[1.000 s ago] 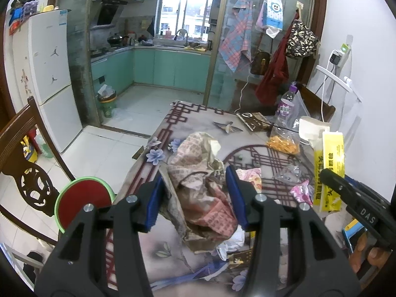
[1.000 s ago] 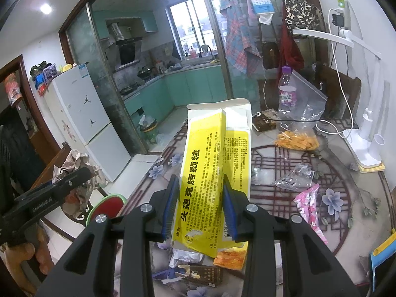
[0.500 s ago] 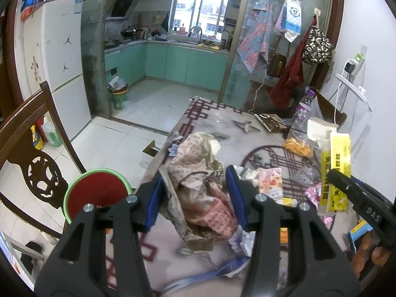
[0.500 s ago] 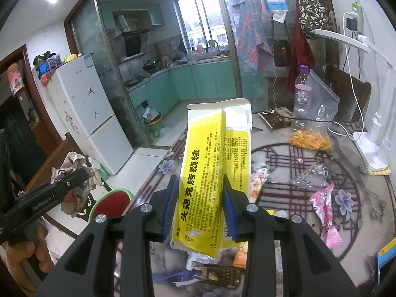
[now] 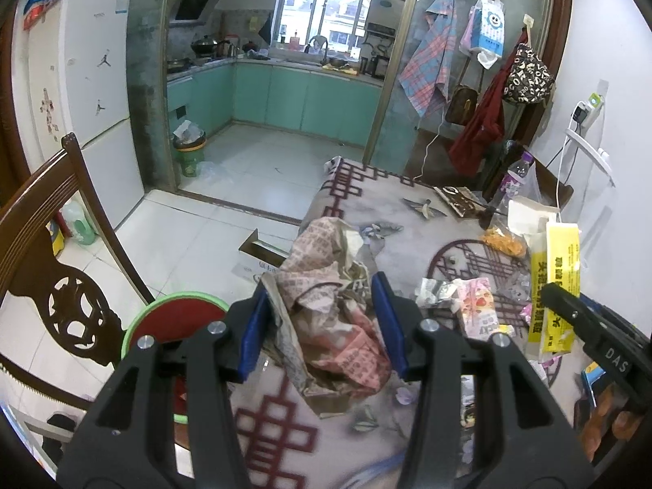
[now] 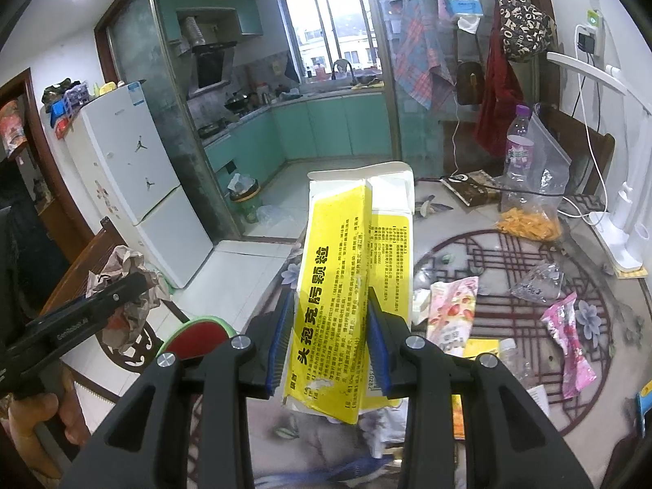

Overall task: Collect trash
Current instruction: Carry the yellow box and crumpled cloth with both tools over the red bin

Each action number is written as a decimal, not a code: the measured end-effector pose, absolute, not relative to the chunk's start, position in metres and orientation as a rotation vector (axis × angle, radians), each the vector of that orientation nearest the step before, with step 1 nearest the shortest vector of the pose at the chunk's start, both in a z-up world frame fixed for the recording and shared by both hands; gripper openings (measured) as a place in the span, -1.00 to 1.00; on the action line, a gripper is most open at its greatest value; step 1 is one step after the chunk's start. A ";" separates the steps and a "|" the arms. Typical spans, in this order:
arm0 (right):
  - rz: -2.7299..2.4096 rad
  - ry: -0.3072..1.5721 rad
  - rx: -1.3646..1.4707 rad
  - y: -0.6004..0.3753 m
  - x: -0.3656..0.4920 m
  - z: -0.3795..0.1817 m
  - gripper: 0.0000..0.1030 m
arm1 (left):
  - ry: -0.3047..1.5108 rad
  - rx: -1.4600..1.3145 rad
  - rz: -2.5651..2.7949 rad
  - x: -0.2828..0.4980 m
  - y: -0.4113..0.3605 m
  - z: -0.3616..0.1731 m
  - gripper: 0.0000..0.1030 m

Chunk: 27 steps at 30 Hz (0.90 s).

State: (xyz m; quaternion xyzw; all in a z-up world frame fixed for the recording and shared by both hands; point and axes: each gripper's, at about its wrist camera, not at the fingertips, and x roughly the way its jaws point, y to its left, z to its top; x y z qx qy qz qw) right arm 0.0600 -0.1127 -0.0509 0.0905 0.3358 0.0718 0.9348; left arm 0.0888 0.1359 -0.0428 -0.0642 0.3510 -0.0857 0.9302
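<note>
My left gripper [image 5: 322,318] is shut on a crumpled wad of printed paper [image 5: 326,285] and holds it above the table's left edge. The wad also shows in the right wrist view [image 6: 126,285]. My right gripper [image 6: 330,338] is shut on a flattened yellow and white medicine box [image 6: 350,269], held upright over the table. The box also shows in the left wrist view [image 5: 556,281]. More trash lies on the patterned table [image 6: 509,269]: a pink snack wrapper [image 6: 452,309], a magenta wrapper [image 6: 570,342], a clear crumpled bag [image 6: 538,281].
A red and green round stool [image 5: 175,322] stands at the table's left, beside a dark wooden chair [image 5: 53,269]. A green trash bin [image 5: 189,153] stands by the kitchen doorway. A water bottle [image 6: 517,142], a bag of orange snacks [image 6: 529,224] and a white lamp [image 6: 619,220] are at the back right.
Both grippers have pulled back and risen a little with their loads; the table looks farther away. The grips have not changed.
</note>
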 end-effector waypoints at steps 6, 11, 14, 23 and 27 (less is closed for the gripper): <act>0.117 0.693 0.182 -0.087 0.065 -0.052 -0.35 | 0.736 -0.124 -0.204 0.102 0.157 -0.049 -0.08; 0.111 0.707 0.185 -0.064 0.071 -0.056 -0.35 | 0.743 -0.123 -0.204 0.108 0.179 -0.053 -0.08; 0.127 0.717 0.178 -0.048 0.076 -0.058 -0.35 | 0.748 -0.132 -0.191 0.111 0.195 -0.056 -0.08; 0.197 0.740 0.143 0.005 0.093 -0.060 -0.35 | 0.759 -0.158 -0.139 0.118 0.245 -0.062 -0.08; 0.234 0.763 0.143 0.027 0.102 -0.066 -0.35 | 0.773 -0.171 -0.108 0.122 0.267 -0.067 -0.08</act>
